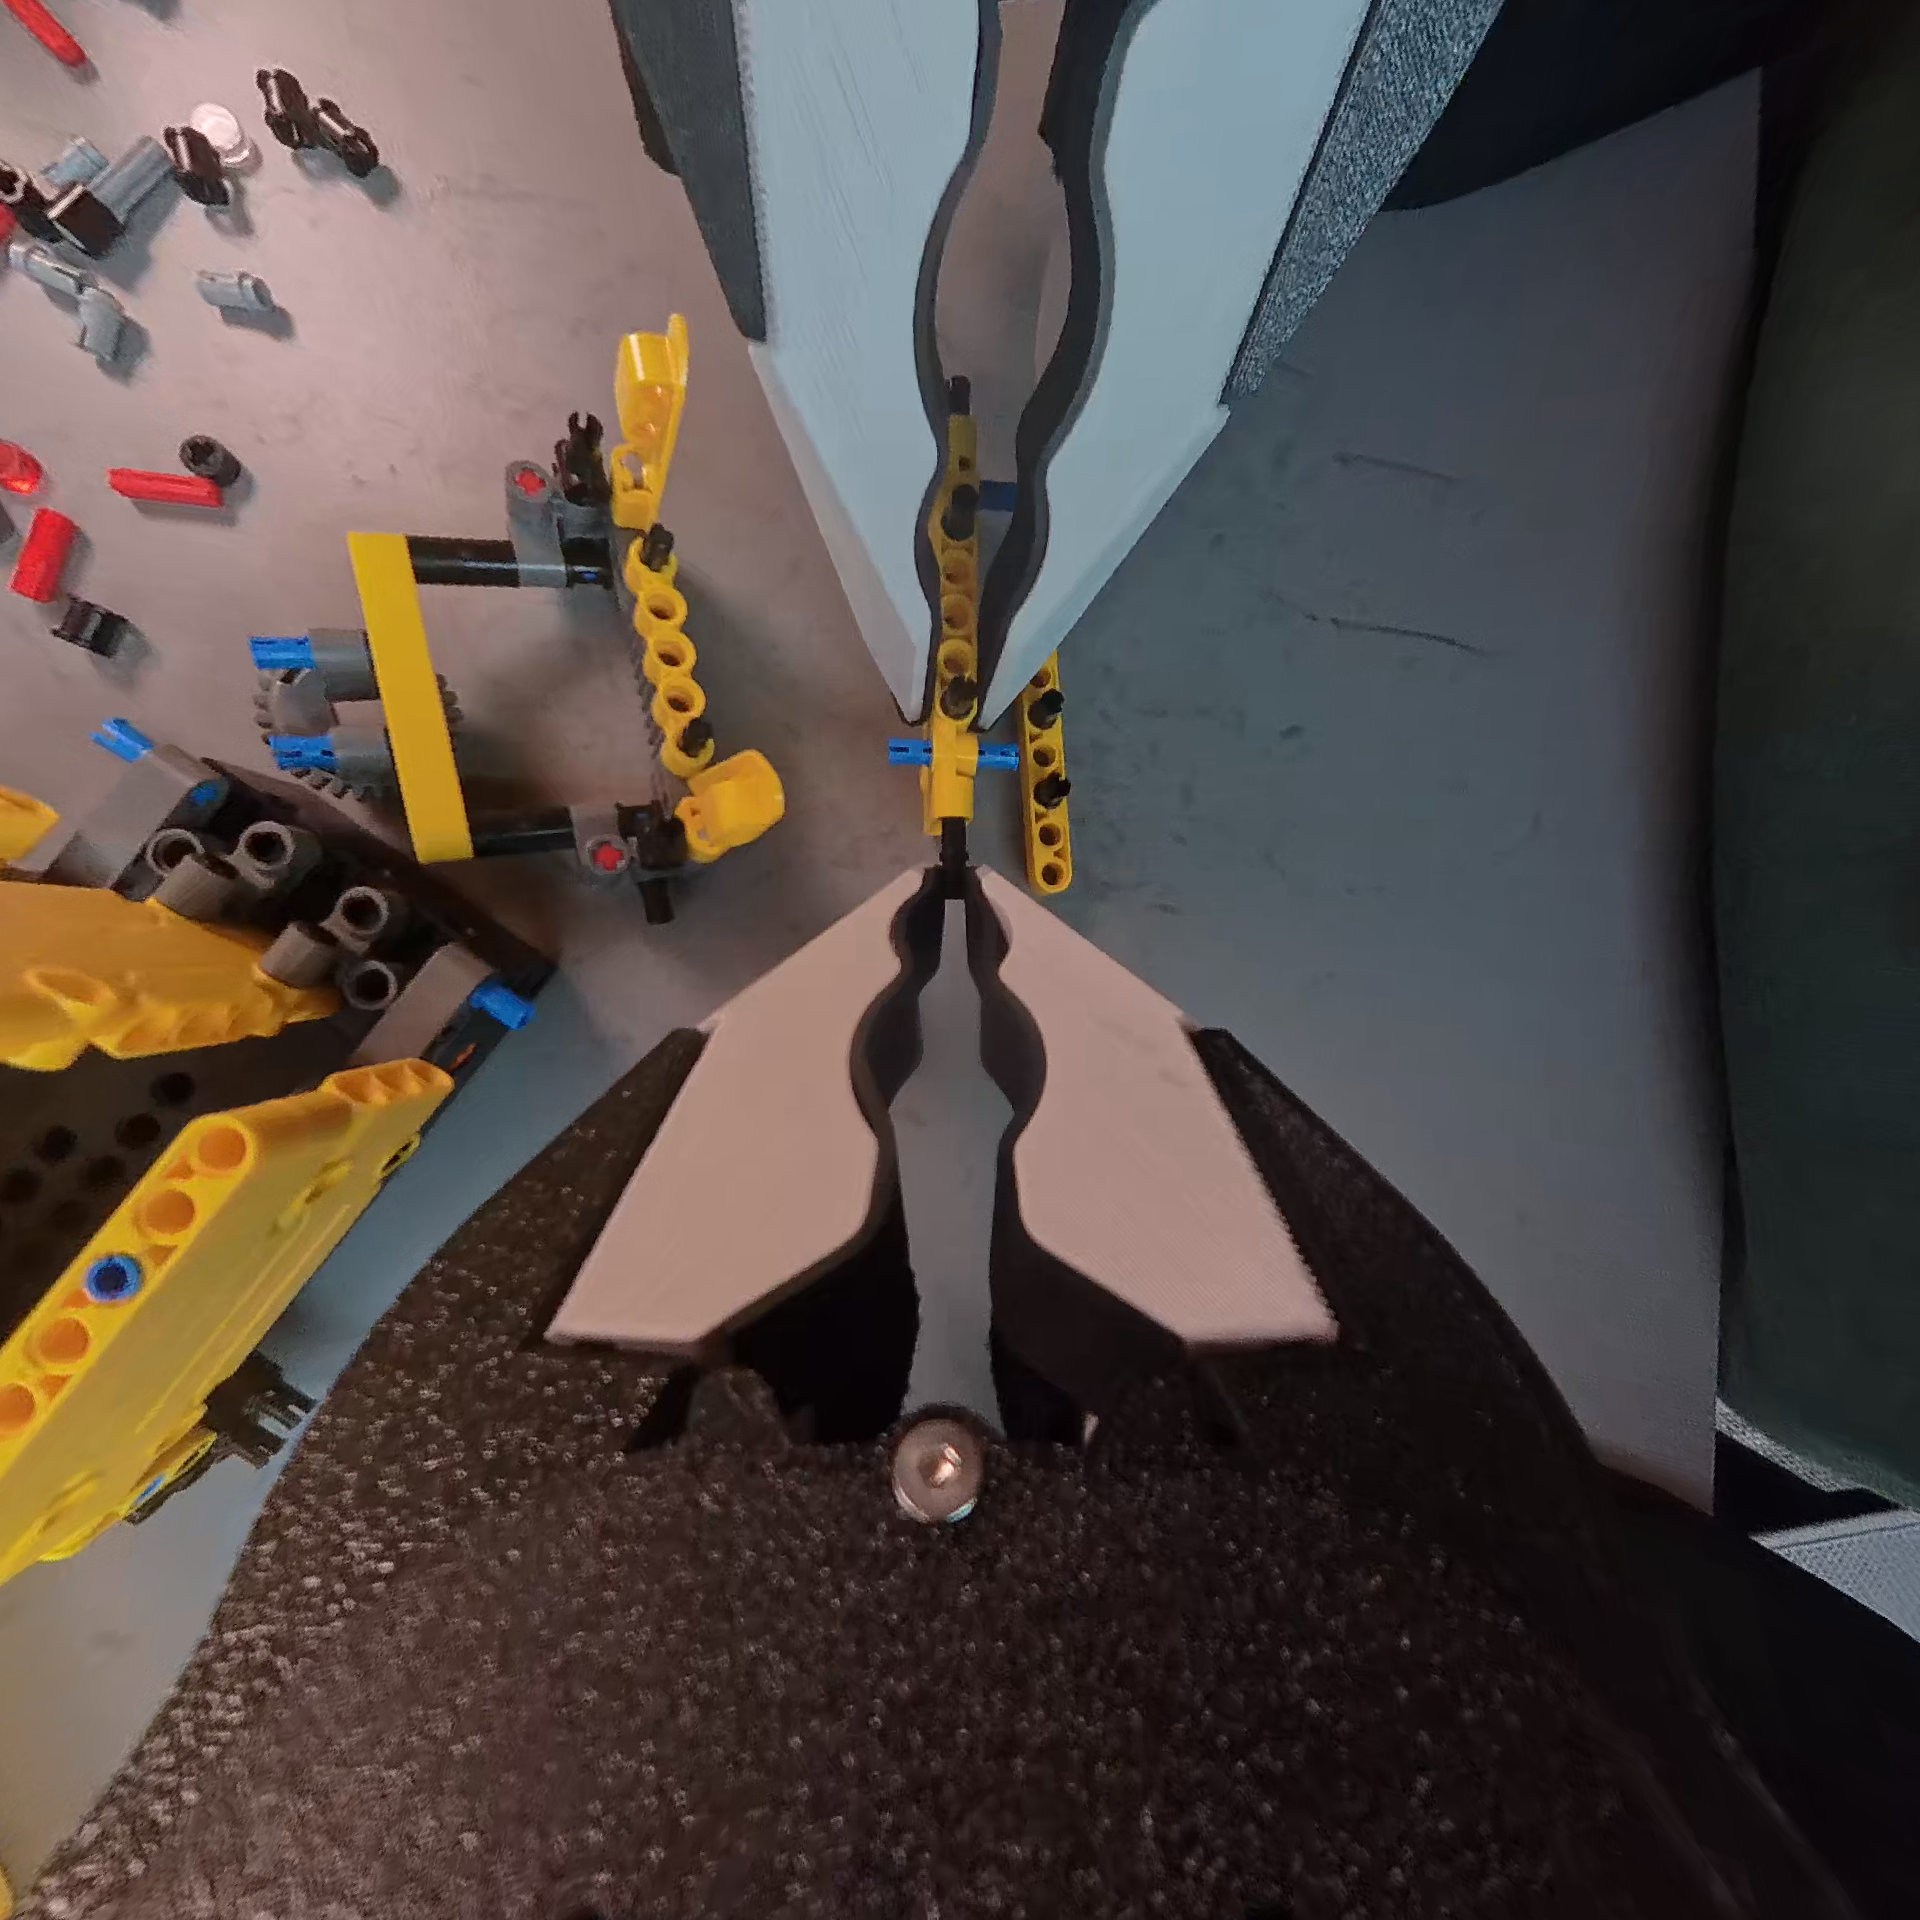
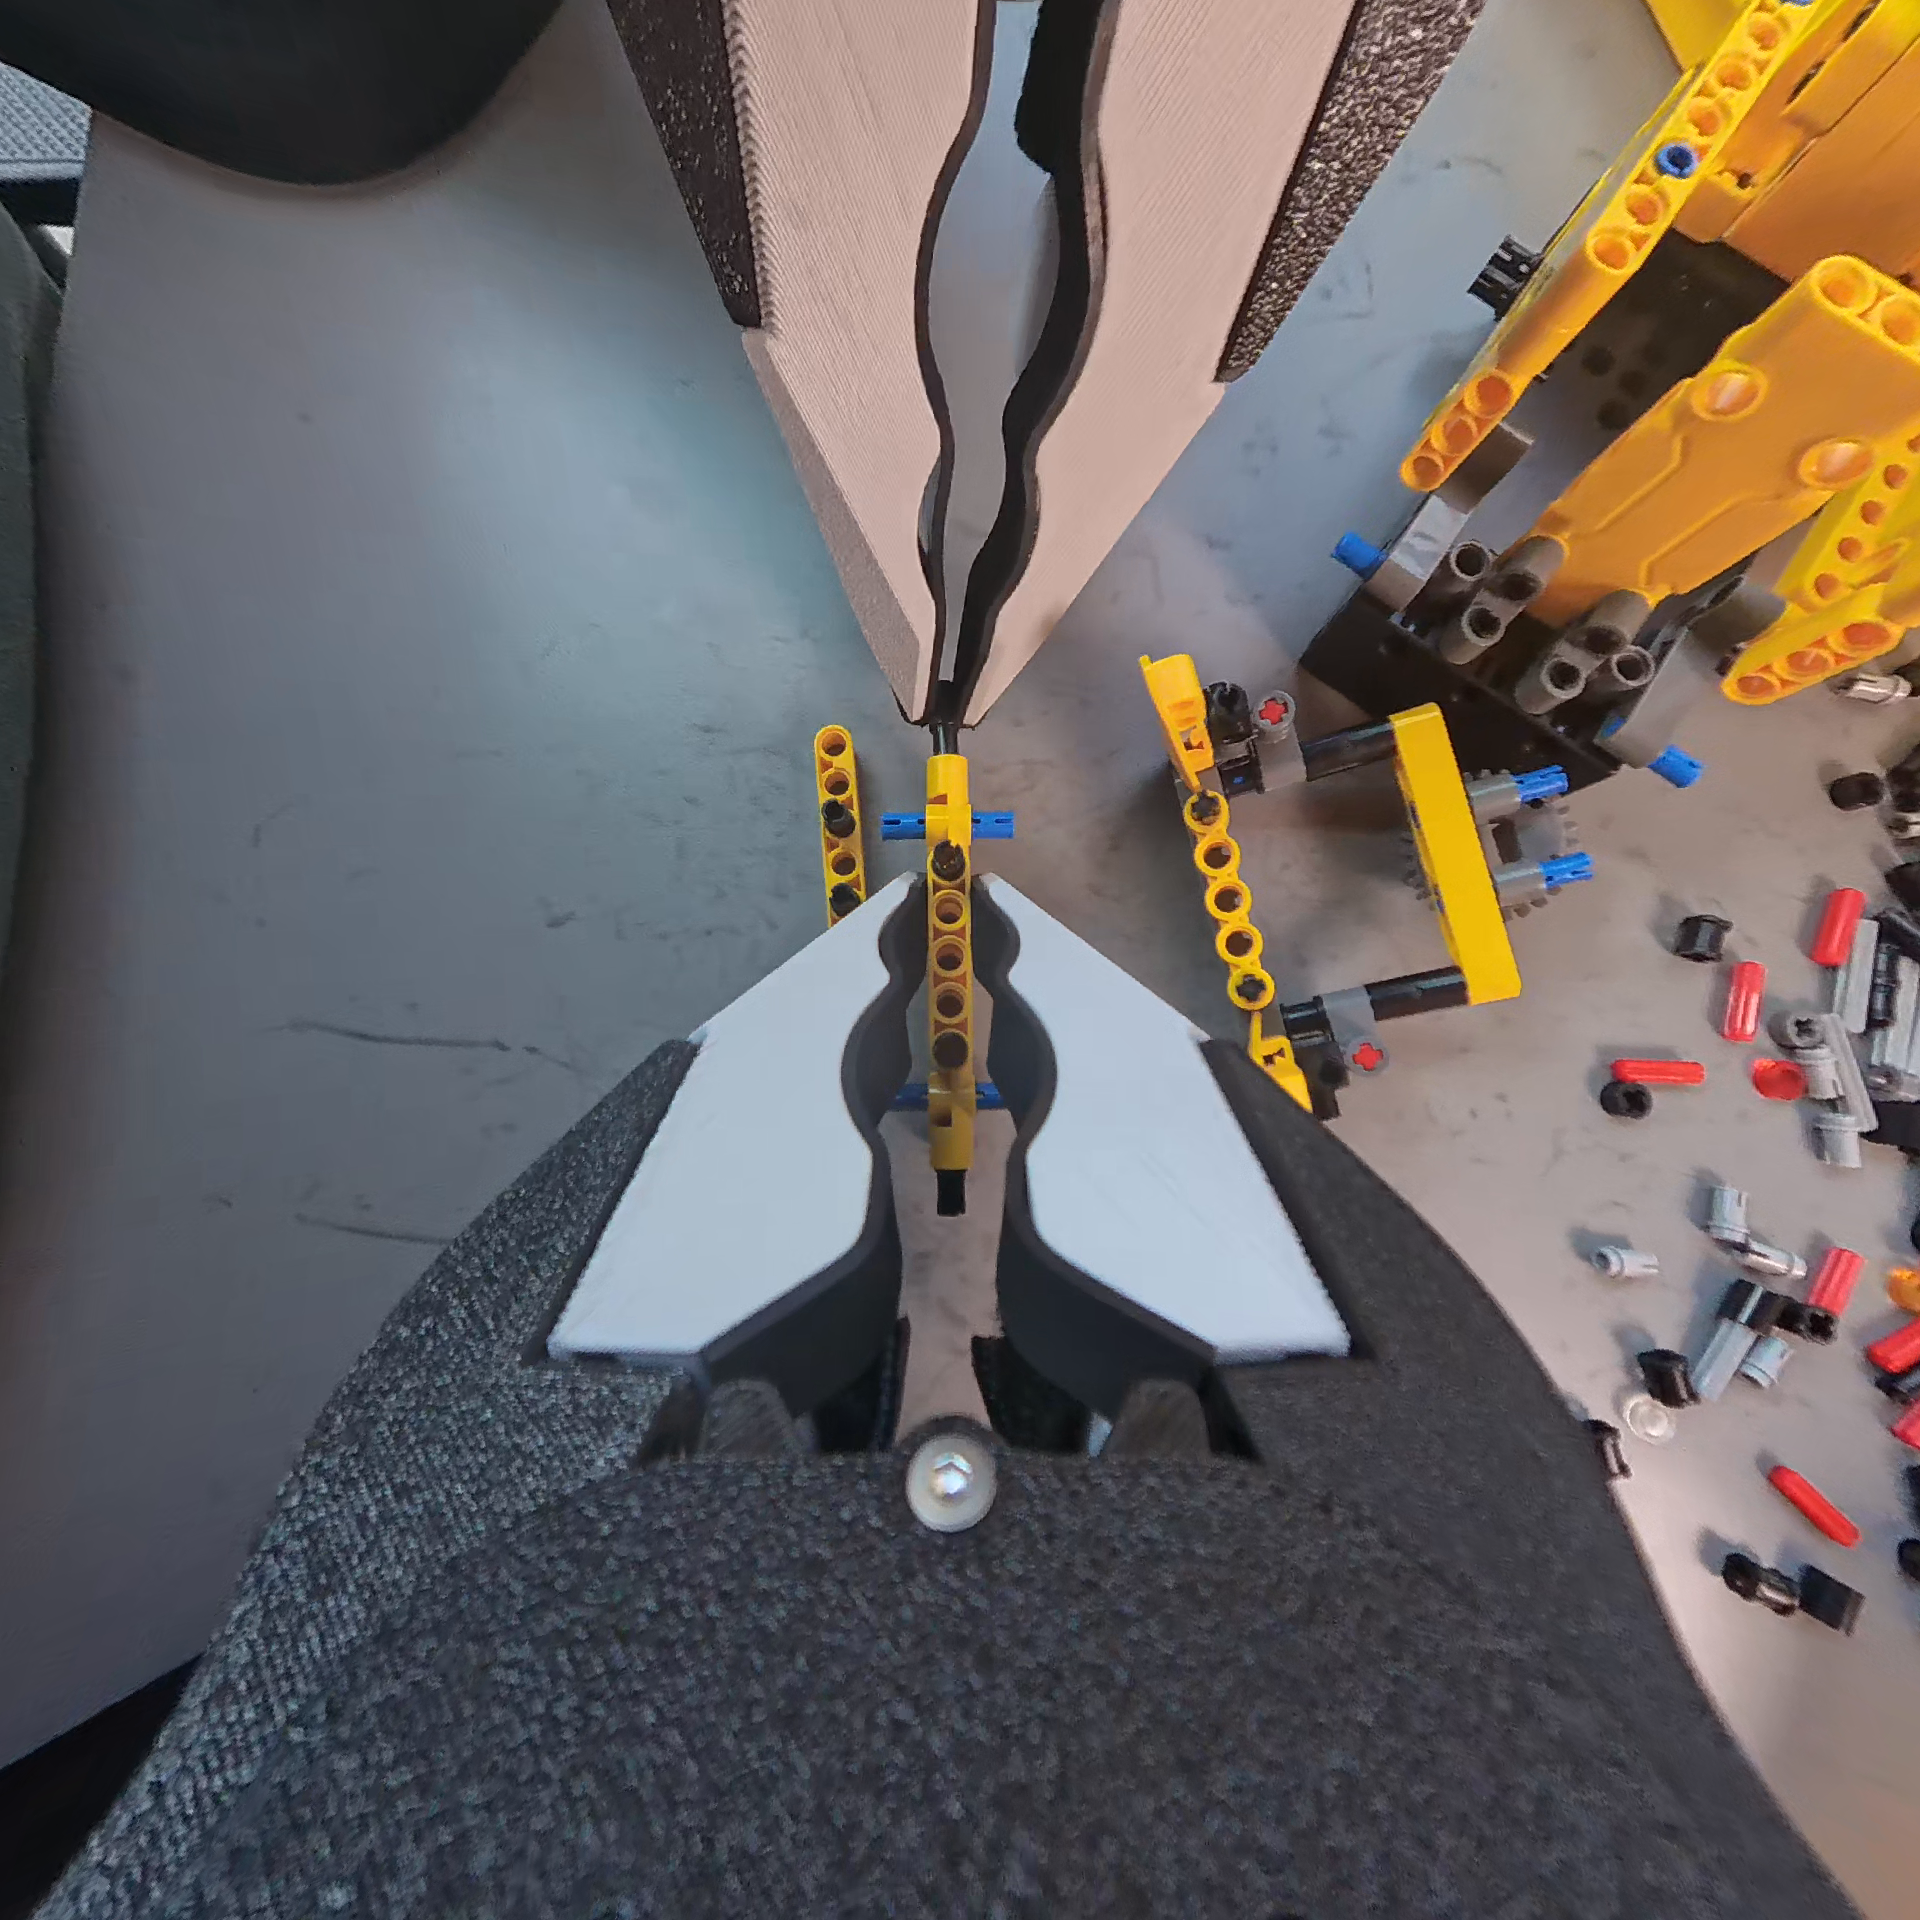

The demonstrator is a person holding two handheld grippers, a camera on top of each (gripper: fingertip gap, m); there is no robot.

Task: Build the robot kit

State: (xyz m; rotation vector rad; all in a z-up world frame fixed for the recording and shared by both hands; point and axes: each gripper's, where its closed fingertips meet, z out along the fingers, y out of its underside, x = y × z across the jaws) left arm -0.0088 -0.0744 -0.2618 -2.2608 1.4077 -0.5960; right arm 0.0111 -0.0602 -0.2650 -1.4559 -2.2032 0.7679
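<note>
- Left gripper, pinkish fingers, nearly closed, pinching black axle tip at near end of yellow beam.
- Right gripper, pale blue fingers, clamped narrow on that beam's middle; beam held above grey table, blue pins crossing it.
- Second yellow beam flat on table, just beside held one.
- Yellow frame assembly left in left wrist view, apart from both grippers.
- Large yellow-black model farther left.
- Loose red, grey, black parts scattered far left.
</note>
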